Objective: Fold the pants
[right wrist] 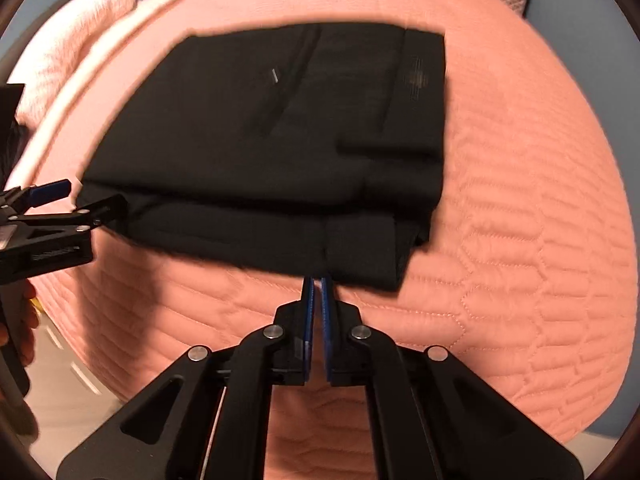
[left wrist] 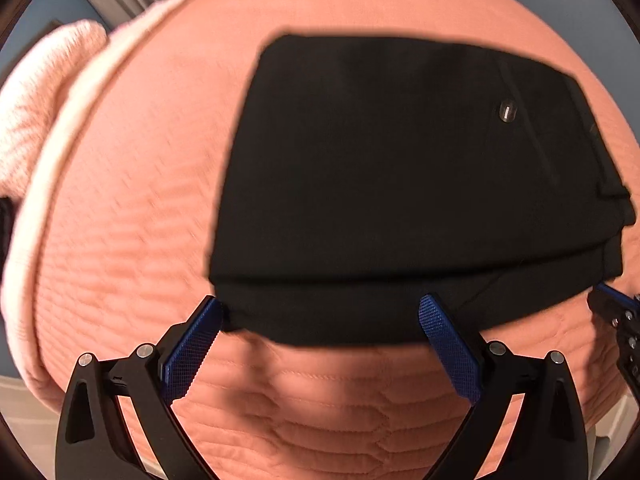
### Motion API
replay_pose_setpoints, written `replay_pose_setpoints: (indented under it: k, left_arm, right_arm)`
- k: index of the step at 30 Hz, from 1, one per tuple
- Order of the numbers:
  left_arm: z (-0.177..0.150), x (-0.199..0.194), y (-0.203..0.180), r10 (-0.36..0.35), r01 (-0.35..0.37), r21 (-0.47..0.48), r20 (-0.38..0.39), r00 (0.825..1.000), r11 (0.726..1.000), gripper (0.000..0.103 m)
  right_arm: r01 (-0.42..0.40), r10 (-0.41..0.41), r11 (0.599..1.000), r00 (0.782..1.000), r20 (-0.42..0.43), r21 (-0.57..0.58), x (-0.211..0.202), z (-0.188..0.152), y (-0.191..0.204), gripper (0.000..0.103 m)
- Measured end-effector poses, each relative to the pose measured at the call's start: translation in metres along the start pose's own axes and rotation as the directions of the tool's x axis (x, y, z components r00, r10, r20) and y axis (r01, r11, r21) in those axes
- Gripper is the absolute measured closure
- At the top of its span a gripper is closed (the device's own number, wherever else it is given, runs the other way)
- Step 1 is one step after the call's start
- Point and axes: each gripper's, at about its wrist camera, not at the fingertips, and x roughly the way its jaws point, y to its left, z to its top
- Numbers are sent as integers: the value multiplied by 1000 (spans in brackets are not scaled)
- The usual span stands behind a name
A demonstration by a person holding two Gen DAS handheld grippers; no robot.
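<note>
Black pants (left wrist: 400, 168) lie folded in a layered rectangle on a salmon quilted bedspread (left wrist: 132, 208). A small metal button (left wrist: 507, 112) shows on the top layer. My left gripper (left wrist: 322, 304) is open wide, and its blue pads (left wrist: 192, 352) straddle the near edge of the pants without pressing on it. In the right wrist view the pants (right wrist: 280, 128) fill the centre. My right gripper (right wrist: 316, 280) is shut, its tips pinching the near hem. The left gripper (right wrist: 88, 198) stands open at the pants' left corner. The right gripper's tip (left wrist: 612, 300) shows at the far right.
A pale pink fuzzy blanket (left wrist: 36, 120) lies along the bed's left side, beside a cream border (left wrist: 84, 92). A person's hand (right wrist: 24, 320) holds the left gripper's handle. Light floor (right wrist: 72, 376) shows below the bed's near edge. The bedspread (right wrist: 520, 200) continues to the right.
</note>
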Motion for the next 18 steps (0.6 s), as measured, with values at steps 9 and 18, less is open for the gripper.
replay_pose_setpoints:
  k: [9, 18]
  left_arm:
    - [-20, -9, 16, 6, -5, -24, 16, 1000, 1000, 5]
    - [16, -63, 54, -187, 186, 23, 128, 974, 982, 5]
  right_arm:
    - [46, -46, 998, 999, -10, -38, -11, 4, -5, 96]
    - [19, -29, 996, 993, 111, 91, -87, 17, -58, 48]
